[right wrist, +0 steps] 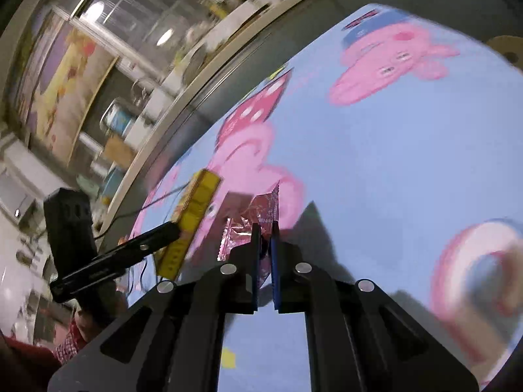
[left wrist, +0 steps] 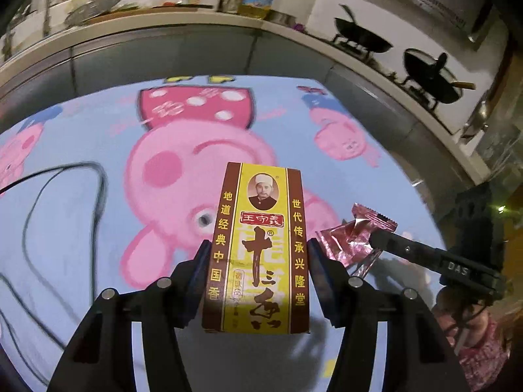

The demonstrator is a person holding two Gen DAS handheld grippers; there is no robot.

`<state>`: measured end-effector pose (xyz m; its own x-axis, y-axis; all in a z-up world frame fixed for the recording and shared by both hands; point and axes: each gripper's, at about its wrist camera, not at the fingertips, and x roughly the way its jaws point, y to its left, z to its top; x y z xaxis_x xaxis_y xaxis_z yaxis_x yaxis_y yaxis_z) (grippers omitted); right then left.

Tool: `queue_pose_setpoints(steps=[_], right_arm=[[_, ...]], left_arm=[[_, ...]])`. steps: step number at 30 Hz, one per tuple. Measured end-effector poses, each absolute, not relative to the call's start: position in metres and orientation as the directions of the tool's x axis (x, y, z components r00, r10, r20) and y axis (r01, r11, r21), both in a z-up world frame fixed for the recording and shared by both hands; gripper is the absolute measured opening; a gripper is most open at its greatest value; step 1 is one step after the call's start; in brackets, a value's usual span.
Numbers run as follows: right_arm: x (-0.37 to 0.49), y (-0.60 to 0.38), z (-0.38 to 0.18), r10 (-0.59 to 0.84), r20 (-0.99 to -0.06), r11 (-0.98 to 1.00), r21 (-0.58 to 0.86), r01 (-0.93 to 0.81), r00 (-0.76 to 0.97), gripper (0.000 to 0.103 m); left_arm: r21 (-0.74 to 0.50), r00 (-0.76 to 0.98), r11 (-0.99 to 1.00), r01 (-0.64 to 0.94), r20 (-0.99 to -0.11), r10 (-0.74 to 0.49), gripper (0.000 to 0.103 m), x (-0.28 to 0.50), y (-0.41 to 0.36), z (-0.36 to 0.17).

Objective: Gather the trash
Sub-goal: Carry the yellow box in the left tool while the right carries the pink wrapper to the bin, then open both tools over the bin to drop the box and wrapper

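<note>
My left gripper (left wrist: 258, 248) is shut on a yellow and brown spice box (left wrist: 258, 245) with Chinese text, holding it upright above the blue cartoon-pig tablecloth (left wrist: 81, 228). The box also shows in the right wrist view (right wrist: 193, 219), held by the left gripper (right wrist: 170, 232). My right gripper (right wrist: 265, 228) is shut on a crumpled pink foil wrapper (right wrist: 251, 219), lifted above the cloth. In the left wrist view the wrapper (left wrist: 353, 238) hangs from the right gripper (left wrist: 376, 238), just right of the box.
A black cable (left wrist: 65, 196) loops over the cloth at left. Behind the table runs a kitchen counter (left wrist: 196, 23) with bottles, and a stove with a wok (left wrist: 362, 39) and a lidded pan (left wrist: 431, 75).
</note>
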<state>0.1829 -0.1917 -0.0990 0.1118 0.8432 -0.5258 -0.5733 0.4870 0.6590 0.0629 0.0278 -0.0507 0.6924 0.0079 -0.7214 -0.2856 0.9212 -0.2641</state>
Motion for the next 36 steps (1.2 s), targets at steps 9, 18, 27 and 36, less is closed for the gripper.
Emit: queue_pose_setpoints(steps=[9,18,27,36], right_arm=[[0.247,-0.308,-0.098,0.774,-0.515,0.631,0.68,-0.374,0.369,0.005],[0.325,-0.413,-0.086,0.623,-0.521,0.726,0.662,-0.185,0.584,0.006],[0.362,-0.417,-0.094,0.572,-0.565,0.78,0.599,-0.181,0.595,0.013],[0.333,-0.412,-0.089,0.549,-0.532,0.788,0.586,-0.188,0.645,0.035]], left_arm=[[-0.279,0.69,0.959,-0.05,-0.704,-0.169,0.059,0.178,-0.066,-0.028],[-0.351,0.633,0.929,0.115,-0.695,-0.341,0.058,0.32,-0.17,-0.025],[-0.34,0.582,0.934,0.106,-0.741,-0.336,0.065,0.385,-0.213,-0.051],[-0.341,0.636,0.939,0.057,-0.712,-0.297,0.073,0.363,-0.188,-0.037]])
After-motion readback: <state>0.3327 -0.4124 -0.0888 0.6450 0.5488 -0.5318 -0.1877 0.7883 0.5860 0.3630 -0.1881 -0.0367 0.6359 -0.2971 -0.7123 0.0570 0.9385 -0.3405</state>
